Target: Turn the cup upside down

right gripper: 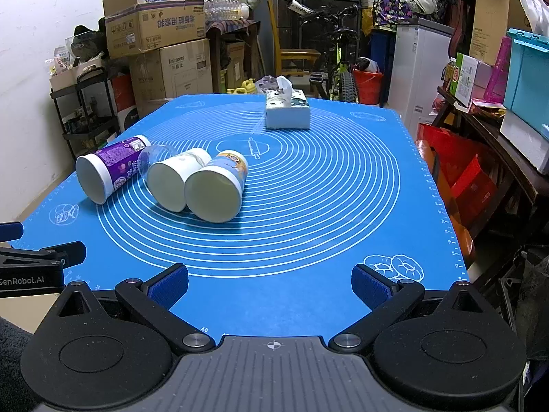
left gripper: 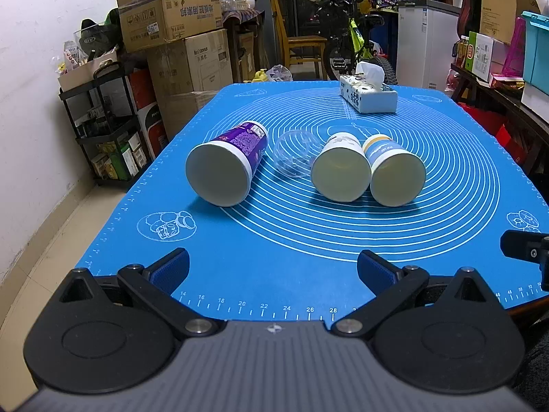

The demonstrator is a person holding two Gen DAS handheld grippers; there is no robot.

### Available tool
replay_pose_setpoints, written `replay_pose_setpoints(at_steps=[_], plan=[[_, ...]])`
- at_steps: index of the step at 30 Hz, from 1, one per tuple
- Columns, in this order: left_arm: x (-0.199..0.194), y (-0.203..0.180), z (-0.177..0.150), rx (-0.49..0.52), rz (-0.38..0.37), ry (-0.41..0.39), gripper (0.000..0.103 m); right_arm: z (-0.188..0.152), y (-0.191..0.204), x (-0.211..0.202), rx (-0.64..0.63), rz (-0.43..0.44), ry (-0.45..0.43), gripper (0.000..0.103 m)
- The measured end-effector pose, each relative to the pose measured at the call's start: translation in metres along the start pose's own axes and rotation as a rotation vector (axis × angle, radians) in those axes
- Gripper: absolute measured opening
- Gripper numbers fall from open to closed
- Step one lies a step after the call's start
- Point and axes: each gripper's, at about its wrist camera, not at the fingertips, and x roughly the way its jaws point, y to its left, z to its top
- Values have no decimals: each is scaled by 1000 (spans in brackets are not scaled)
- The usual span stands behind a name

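Several cups lie on their sides on the blue mat [left gripper: 274, 240], open mouths toward me. A purple paper cup [left gripper: 228, 164] [right gripper: 109, 168] is leftmost. A clear plastic cup [left gripper: 296, 152] [right gripper: 154, 158] lies beside it. A white cup [left gripper: 339, 170] [right gripper: 176, 180] touches a blue-and-yellow cup [left gripper: 394, 171] [right gripper: 219, 189]. My left gripper [left gripper: 272, 267] is open and empty above the mat's near edge. My right gripper [right gripper: 269, 283] is open and empty, right of the cups.
A tissue box [left gripper: 369, 94] [right gripper: 288, 111] stands at the mat's far side. Cardboard boxes [left gripper: 171, 17] and a black shelf [left gripper: 109, 127] are to the left. A bicycle [left gripper: 353, 41], a wooden chair [left gripper: 302, 48] and a cluttered side table [right gripper: 497, 120] lie beyond.
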Motion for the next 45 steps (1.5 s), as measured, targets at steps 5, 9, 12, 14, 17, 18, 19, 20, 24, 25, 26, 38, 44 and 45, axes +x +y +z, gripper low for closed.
replay_pose_setpoints(at_steps=[5,9,12,14,17,18,19,20,24,25,26,38,44,45], plan=[[0,0,0,1,-1,-1,103,-1,-1,0,3,-1,1,101],[1,-3,-2,2,-4,-1,103,-2,-6,2,10,-3,2,101],[2,-6,-1,4,-7,0,103,0,-11,2,18,-5,1,101],[3,-10,2,4,-9,-1,103,3,-14,2,22,-6,-3,101],[4,-16,7,10,-24,-6,103,7,-20,2,29,-9,-16,101],[6,-20,10,16,-31,-8,103,9,-23,2,32,-11,-22,101],[8,-23,13,22,-34,-11,103,11,-25,2,33,-12,-27,101],[10,-25,16,25,-36,-13,103,14,-28,3,32,-16,-36,101],[18,-37,32,31,-64,-34,103,23,-40,5,23,-37,-62,101],[21,-41,36,32,-74,-38,103,26,-43,7,25,-40,-66,101],[25,-45,41,32,-86,-40,103,29,-47,8,28,-42,-71,101],[75,-119,77,95,-95,-74,102,45,-89,30,71,-78,-80,101],[99,-138,76,69,-54,-44,102,43,-106,37,97,-90,-72,101],[103,-142,75,70,-37,-41,102,42,-109,38,102,-92,-70,101]])
